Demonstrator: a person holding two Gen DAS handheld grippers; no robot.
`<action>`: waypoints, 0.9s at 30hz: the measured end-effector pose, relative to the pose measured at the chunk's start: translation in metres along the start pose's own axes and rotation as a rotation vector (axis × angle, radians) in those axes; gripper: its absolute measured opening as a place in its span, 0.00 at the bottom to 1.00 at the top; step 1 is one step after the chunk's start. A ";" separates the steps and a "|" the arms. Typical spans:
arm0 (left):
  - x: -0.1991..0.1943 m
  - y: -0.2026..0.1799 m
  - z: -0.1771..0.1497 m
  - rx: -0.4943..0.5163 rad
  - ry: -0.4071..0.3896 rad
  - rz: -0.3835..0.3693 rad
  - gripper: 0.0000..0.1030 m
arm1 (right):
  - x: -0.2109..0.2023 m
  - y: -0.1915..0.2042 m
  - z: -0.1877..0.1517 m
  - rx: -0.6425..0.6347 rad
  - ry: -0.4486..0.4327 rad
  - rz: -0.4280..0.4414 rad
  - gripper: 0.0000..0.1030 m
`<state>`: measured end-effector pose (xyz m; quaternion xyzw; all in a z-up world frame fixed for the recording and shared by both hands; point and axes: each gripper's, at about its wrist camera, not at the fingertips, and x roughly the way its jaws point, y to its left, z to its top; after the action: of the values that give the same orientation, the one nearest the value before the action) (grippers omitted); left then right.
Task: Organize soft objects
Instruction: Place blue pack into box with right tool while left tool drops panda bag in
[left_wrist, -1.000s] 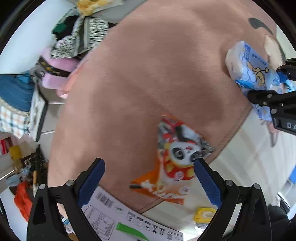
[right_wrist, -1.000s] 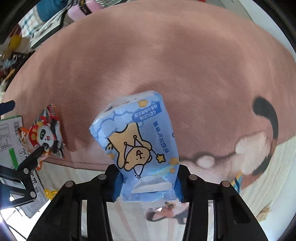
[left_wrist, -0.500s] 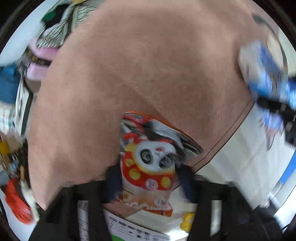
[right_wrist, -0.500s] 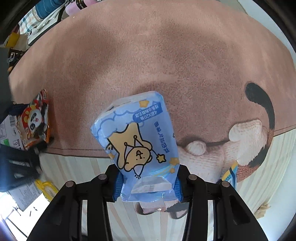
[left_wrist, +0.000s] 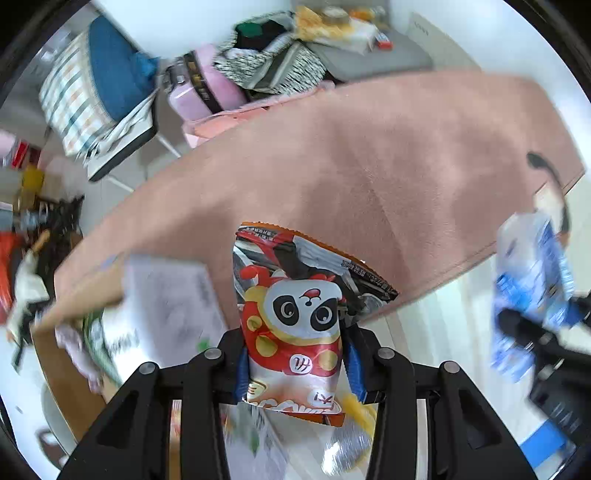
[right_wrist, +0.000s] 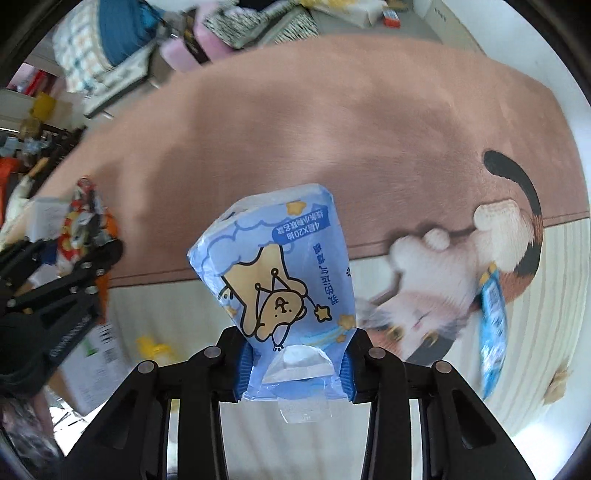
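Left gripper (left_wrist: 293, 363) pinches glossy crinkled panda snack bag (left_wrist: 295, 306), frame centre. Right gripper (right_wrist: 293, 363) pinches soft blue tissue pack (right_wrist: 280, 280), frame centre, above fuzzy pink rug (right_wrist: 332, 147).

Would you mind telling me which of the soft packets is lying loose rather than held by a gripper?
The small blue packet on the cat-print rug; the panda snack bag and bear tissue pack are both clamped.

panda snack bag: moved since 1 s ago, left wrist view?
Yes. The panda snack bag lay flat near the pink rug's edge; now it is lifted off it, clamped upright in the left hand-held gripper.
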<state>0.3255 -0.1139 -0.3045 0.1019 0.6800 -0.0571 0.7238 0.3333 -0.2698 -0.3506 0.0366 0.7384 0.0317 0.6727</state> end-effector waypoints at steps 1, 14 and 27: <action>-0.010 0.007 -0.009 -0.022 -0.017 -0.010 0.37 | -0.009 0.011 -0.010 -0.004 -0.021 0.007 0.38; -0.076 0.157 -0.114 -0.243 -0.081 -0.066 0.37 | -0.104 0.166 -0.092 -0.119 -0.160 0.056 0.37; -0.003 0.303 -0.161 -0.459 0.160 -0.215 0.37 | -0.034 0.340 -0.116 -0.155 0.021 0.214 0.37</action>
<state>0.2353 0.2169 -0.2894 -0.1338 0.7370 0.0303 0.6618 0.2245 0.0654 -0.2731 0.0628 0.7326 0.1604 0.6585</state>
